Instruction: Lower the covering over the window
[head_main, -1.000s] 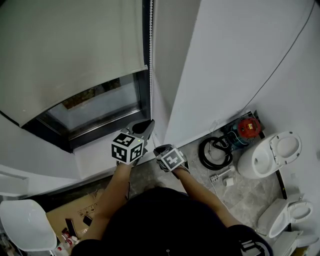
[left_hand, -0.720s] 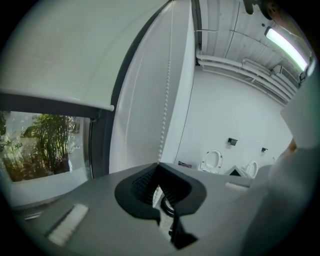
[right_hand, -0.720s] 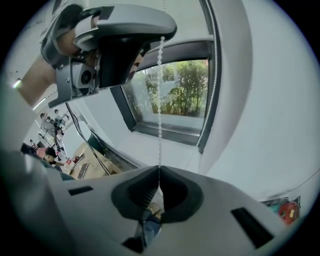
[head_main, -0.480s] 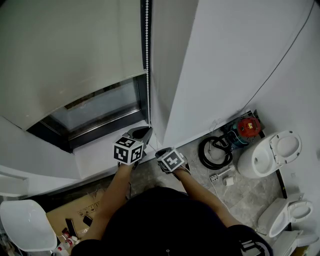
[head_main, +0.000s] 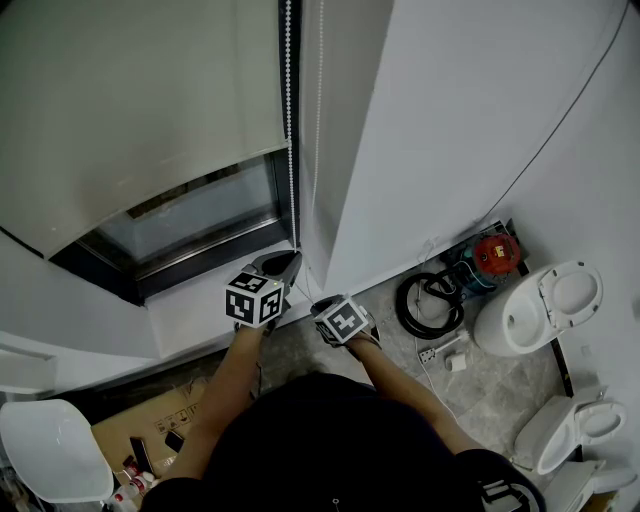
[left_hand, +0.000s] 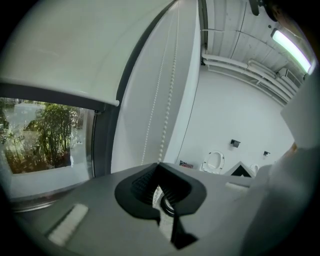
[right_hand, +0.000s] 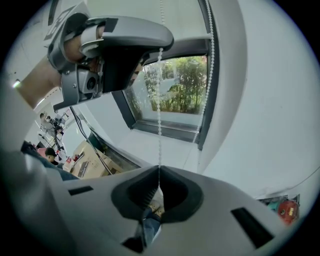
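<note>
A pale roller blind covers the upper part of the window; bare glass shows below its bottom edge. A white bead chain hangs along the window's right frame. My left gripper is shut on this chain just above the sill. In the left gripper view the chain runs down into the closed gripper. My right gripper sits just below and right of the left one. In the right gripper view the chain runs from the left gripper into the shut right gripper.
A white sill lies under the window, a white wall to its right. On the floor are a black hose coil, a red device, two toilets, a cardboard box and a white chair.
My left gripper has come down a little toward the sill, still closed on the chain. The right gripper has stayed where it was.
</note>
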